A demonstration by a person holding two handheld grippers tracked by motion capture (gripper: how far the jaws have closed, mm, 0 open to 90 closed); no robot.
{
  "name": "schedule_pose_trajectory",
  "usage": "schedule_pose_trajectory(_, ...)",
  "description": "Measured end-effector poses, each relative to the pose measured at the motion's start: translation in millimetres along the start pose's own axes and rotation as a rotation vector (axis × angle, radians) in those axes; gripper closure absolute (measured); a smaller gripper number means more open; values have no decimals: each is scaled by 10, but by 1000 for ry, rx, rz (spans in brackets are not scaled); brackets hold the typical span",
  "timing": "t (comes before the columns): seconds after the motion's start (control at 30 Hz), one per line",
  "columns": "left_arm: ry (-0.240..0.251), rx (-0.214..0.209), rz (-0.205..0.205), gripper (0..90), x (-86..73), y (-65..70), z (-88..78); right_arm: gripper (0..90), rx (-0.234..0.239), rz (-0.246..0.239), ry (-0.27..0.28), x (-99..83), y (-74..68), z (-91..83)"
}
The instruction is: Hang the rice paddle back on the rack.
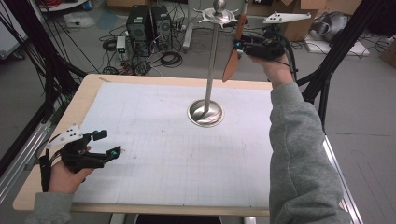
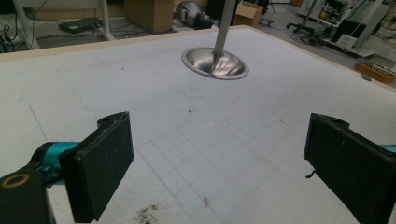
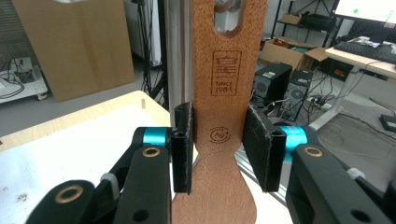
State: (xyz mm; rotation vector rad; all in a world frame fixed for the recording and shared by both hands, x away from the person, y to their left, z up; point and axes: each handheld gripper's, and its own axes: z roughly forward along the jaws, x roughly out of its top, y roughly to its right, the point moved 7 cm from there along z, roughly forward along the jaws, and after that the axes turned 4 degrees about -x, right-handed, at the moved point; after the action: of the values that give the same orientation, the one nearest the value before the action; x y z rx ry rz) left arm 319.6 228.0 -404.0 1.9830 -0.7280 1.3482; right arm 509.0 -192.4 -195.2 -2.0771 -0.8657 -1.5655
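Wooden spatula (image 3: 223, 116) clamped by right gripper (image 3: 223, 149) at steel rack (image 1: 213, 60), top centre, left gripper (image 1: 106, 142) jaws apart, lower left, nothing held

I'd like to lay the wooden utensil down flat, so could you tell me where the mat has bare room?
The white gridded mat lies bare between the round steel stand base and the open left gripper. The wooden spatula, clamped in the right gripper, crowds the steel pole.
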Motion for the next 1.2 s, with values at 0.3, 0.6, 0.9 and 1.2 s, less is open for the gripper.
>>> schedule_pose_trajectory(0.3,-3,2,-6,86,-8,-6,1,645,5,13,-6,-33,-4,41)
schedule_pose_trajectory(0.6,-7,2,-4,86,-15,-11,6,645,14,16,-3,-67,-7,57)
schedule_pose_trajectory(0.9,-7,2,-6,86,-15,-3,19,644,13,15,2,-75,-5,45)
schedule_pose_trajectory(1.2,-15,5,-2,86,-19,-9,18,554,0,23,30,-60,-21,37)
